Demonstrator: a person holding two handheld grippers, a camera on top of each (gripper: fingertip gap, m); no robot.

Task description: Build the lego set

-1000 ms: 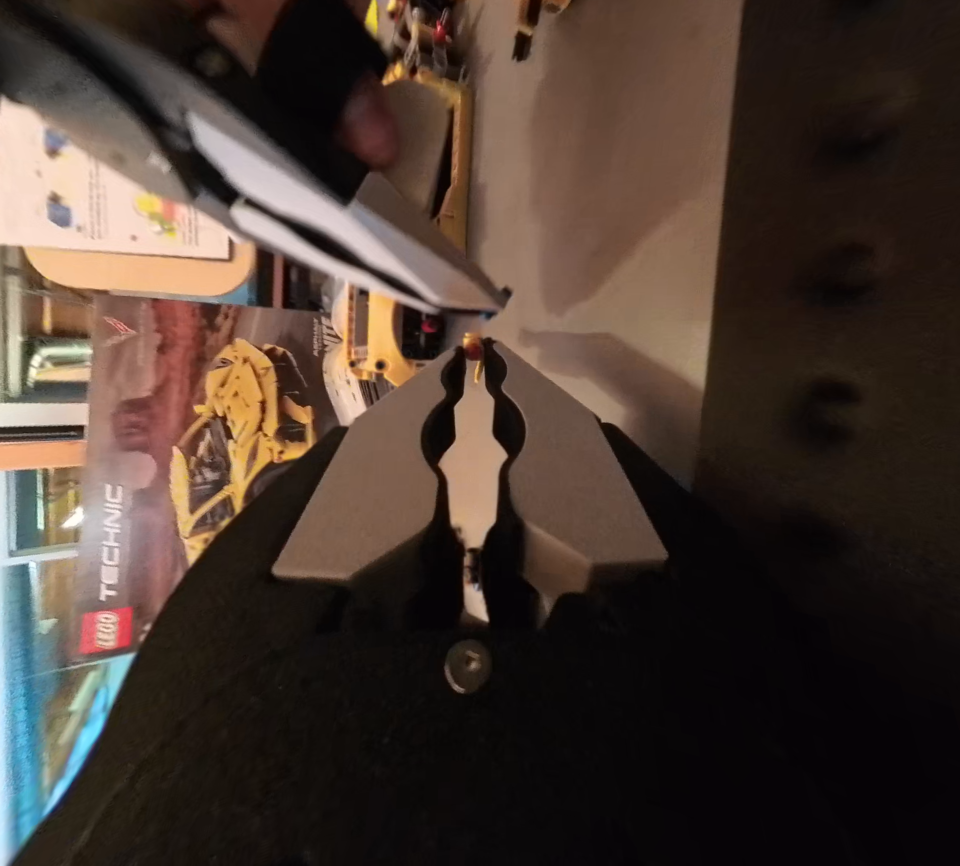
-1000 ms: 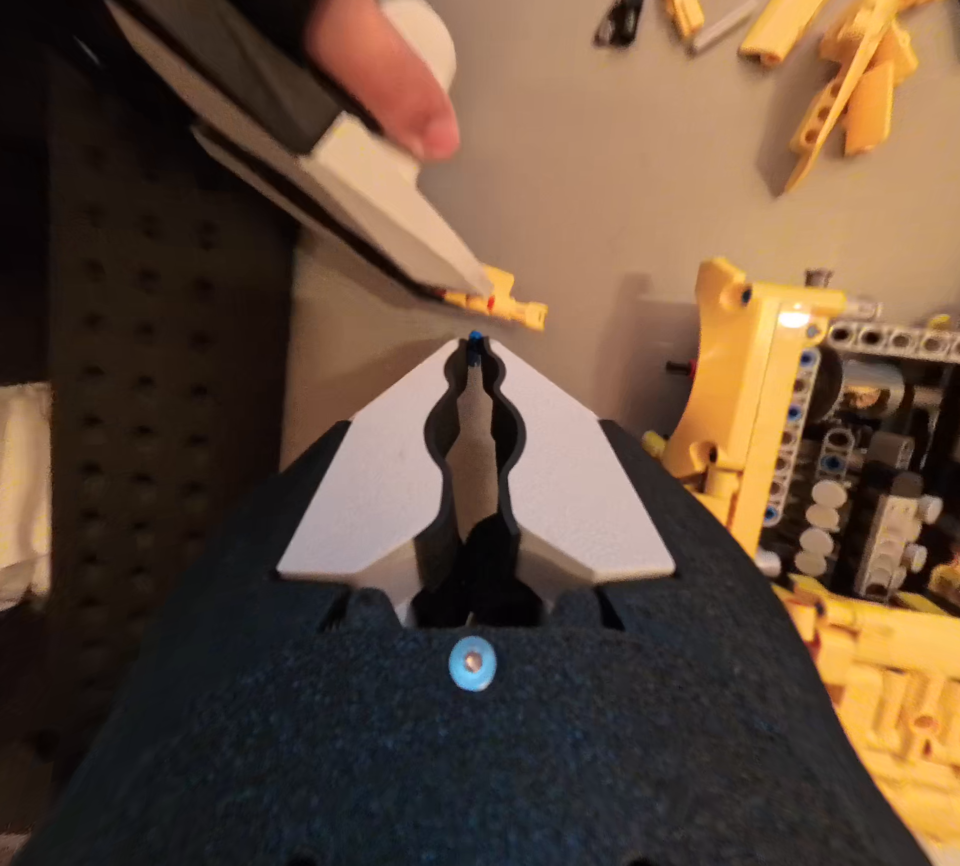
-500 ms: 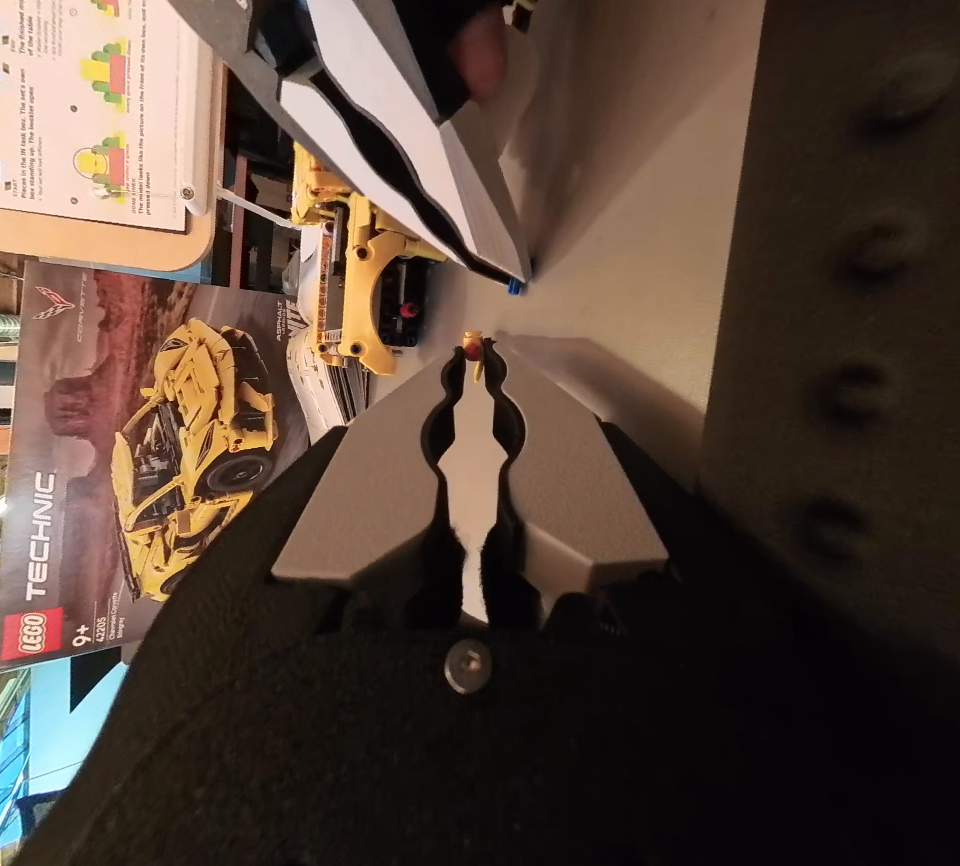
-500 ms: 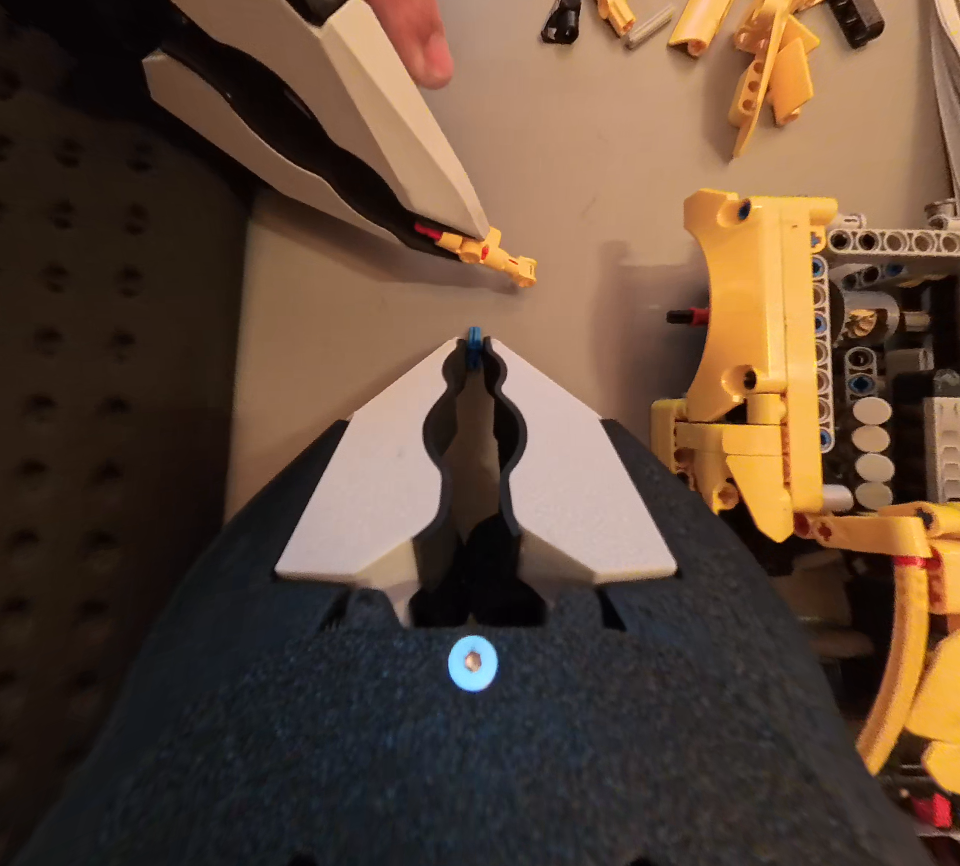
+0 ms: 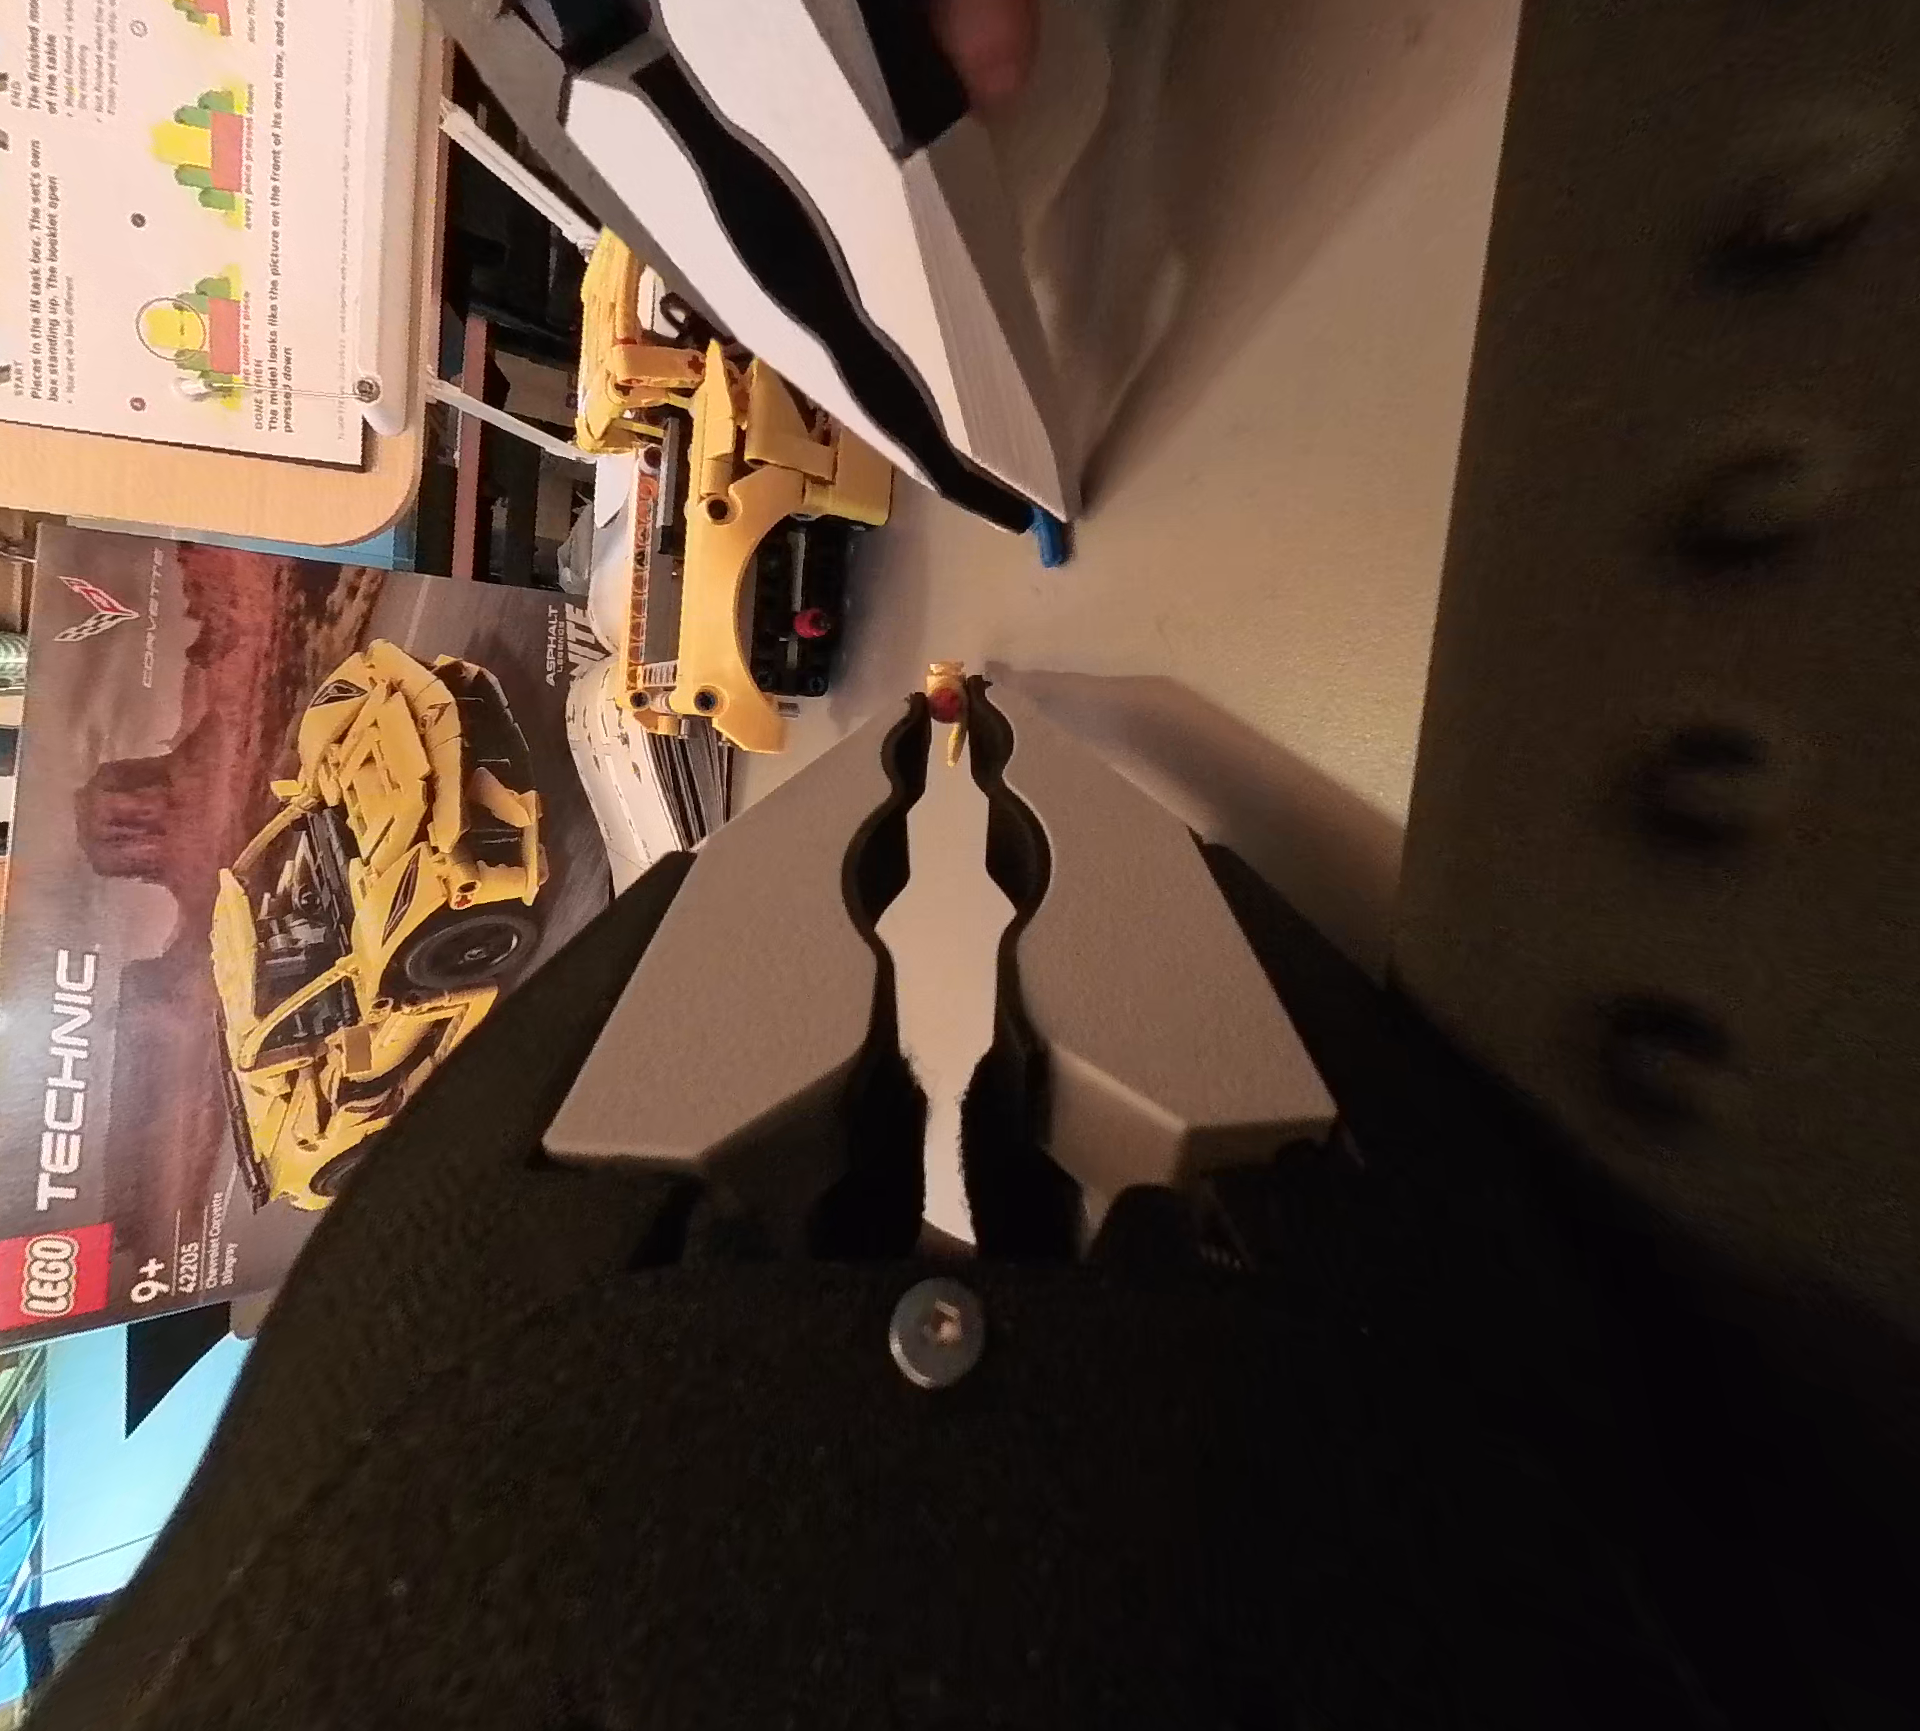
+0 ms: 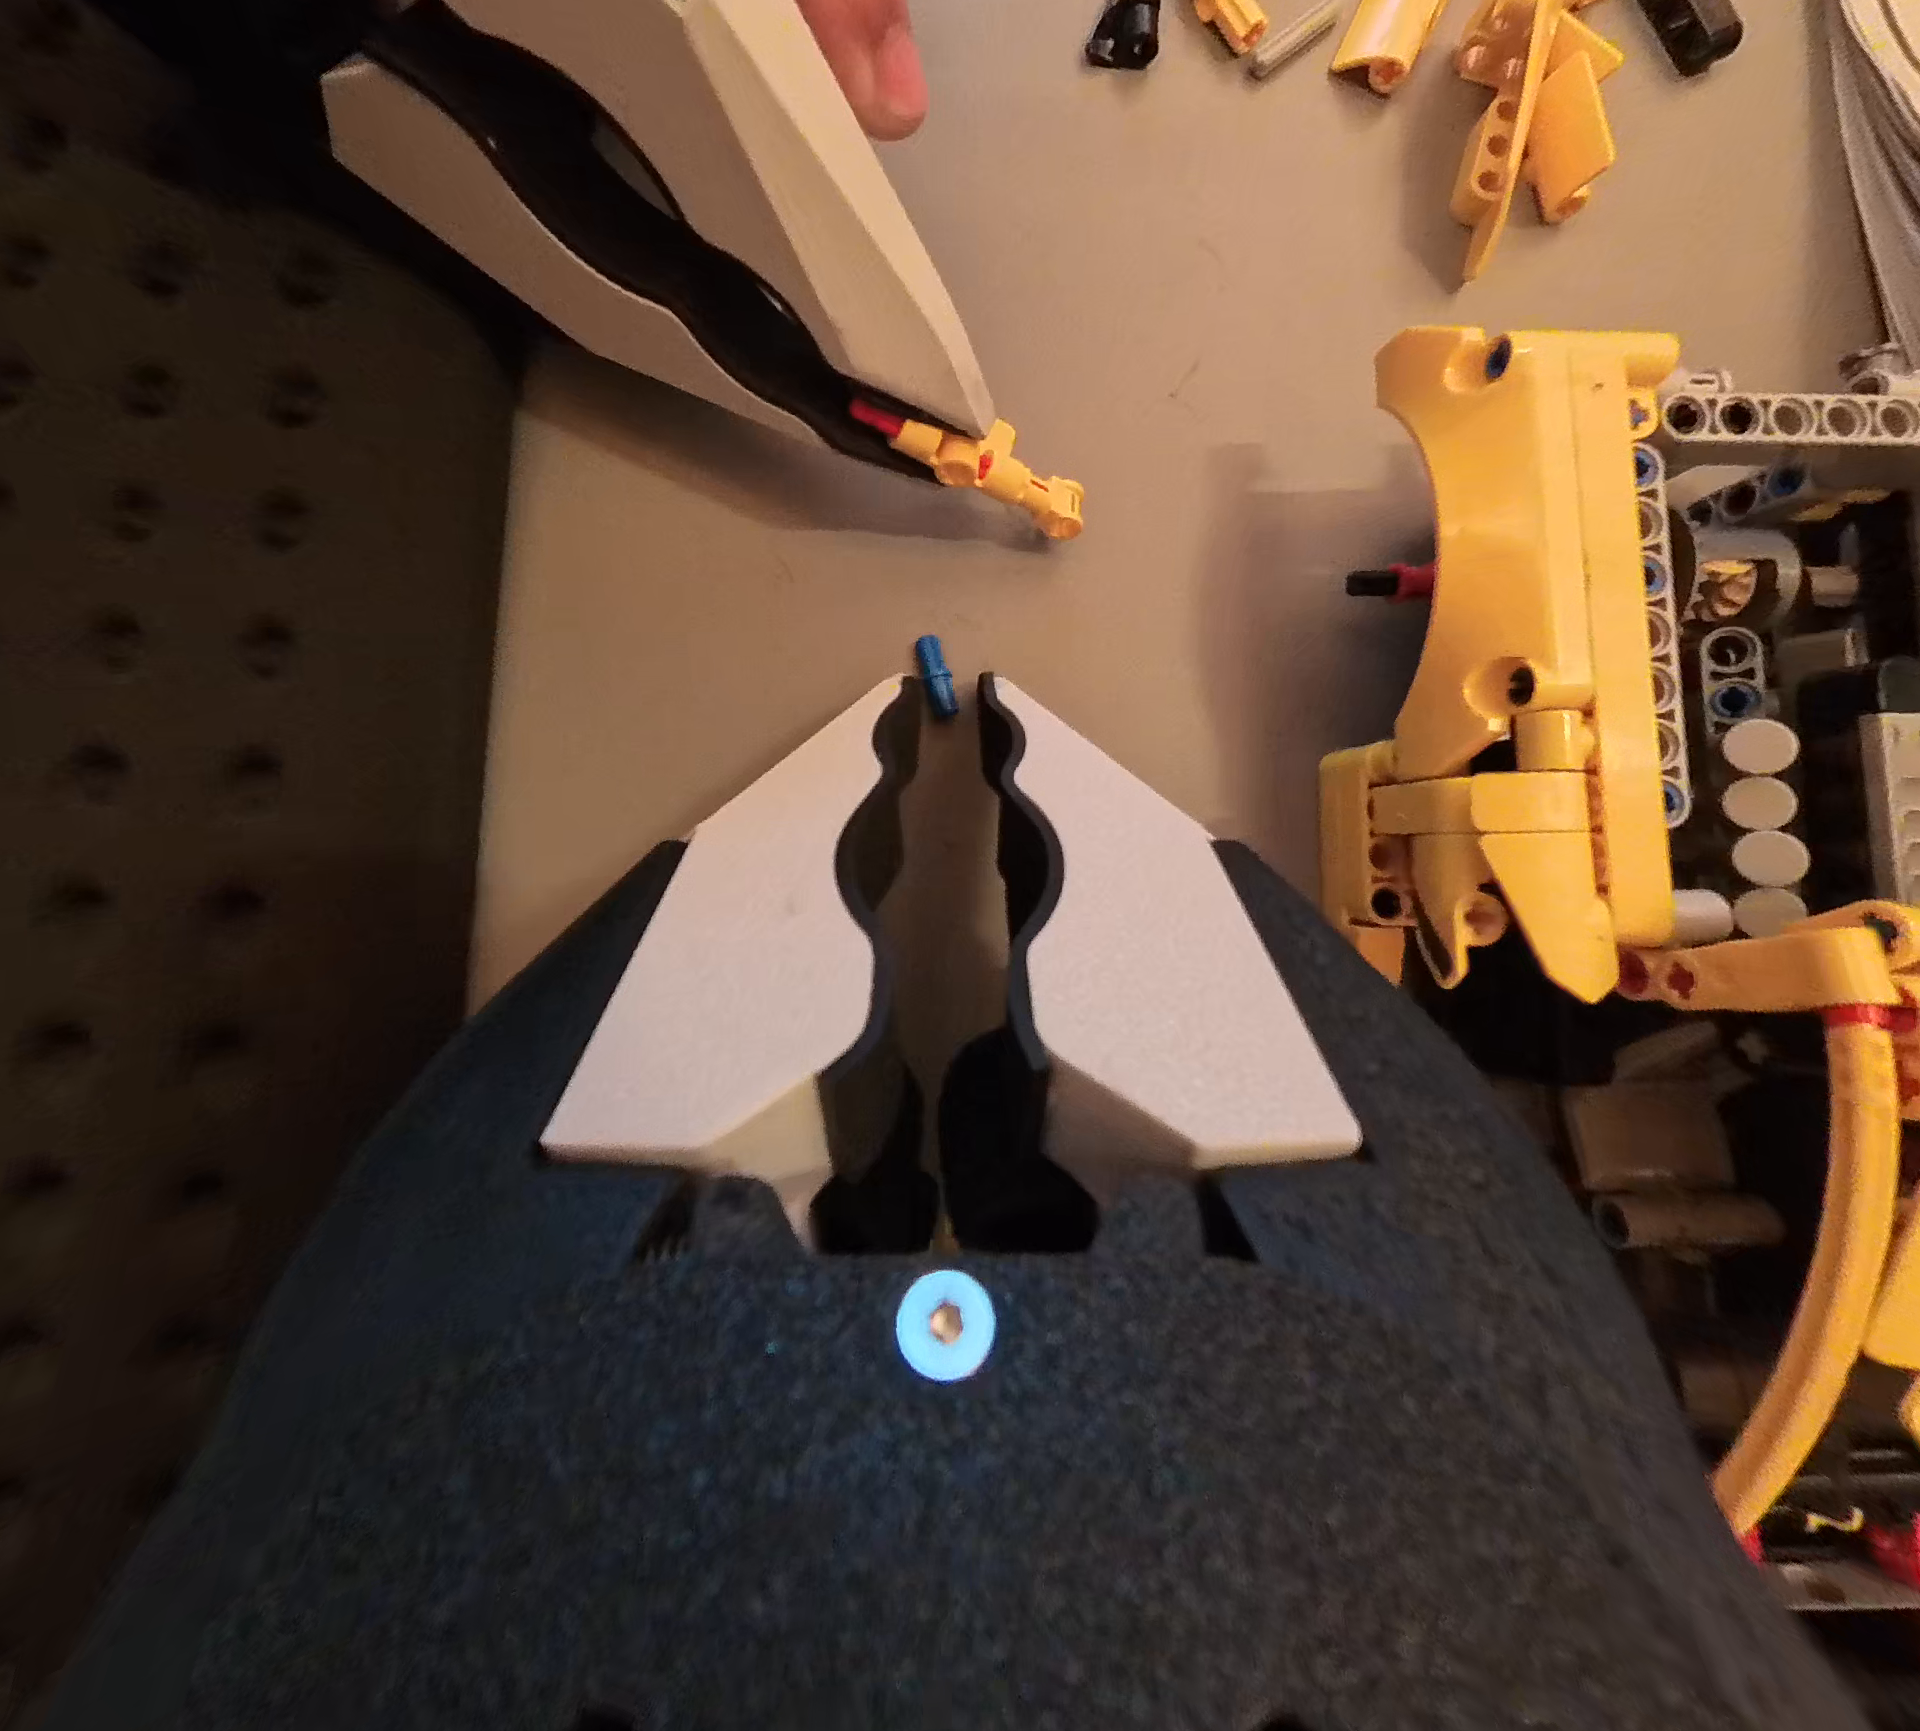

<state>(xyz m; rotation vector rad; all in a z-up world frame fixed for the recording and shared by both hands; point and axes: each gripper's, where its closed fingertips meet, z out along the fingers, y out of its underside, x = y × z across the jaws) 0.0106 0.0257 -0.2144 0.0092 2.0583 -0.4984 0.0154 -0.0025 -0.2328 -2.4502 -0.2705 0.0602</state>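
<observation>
yellow connector piece (image 6: 997, 476) sits clamped in the left gripper (image 6: 971, 445); right gripper (image 6: 948, 689) fingers parted around a blue pin (image 6: 935, 679) on the worktop (image 6: 1143, 247).

Lighting: warm, yellowish, dim indoor light in both views. Table (image 6: 1091, 247) evenly lit in the right wrist view; soft-edged shadow beneath the left gripper (image 6: 977, 434) and beside the yellow model (image 6: 1517, 642). Left wrist view: table surface (image 5: 1247, 538) brighter in a central band, falling to near black along the right side, where a dark perforated panel (image 5: 1714, 538) is smeared and out of focus. Glare: bright spot on the screw (image 6: 944, 1325) of the right wrist housing. Blur: fingertip (image 5: 987, 19) soft at the upper edge; foreground housings grainy and underexposed. Distortion: wide-angle stretching toward edges and corners; box (image 5: 260, 902) sharp but skewed.
</observation>
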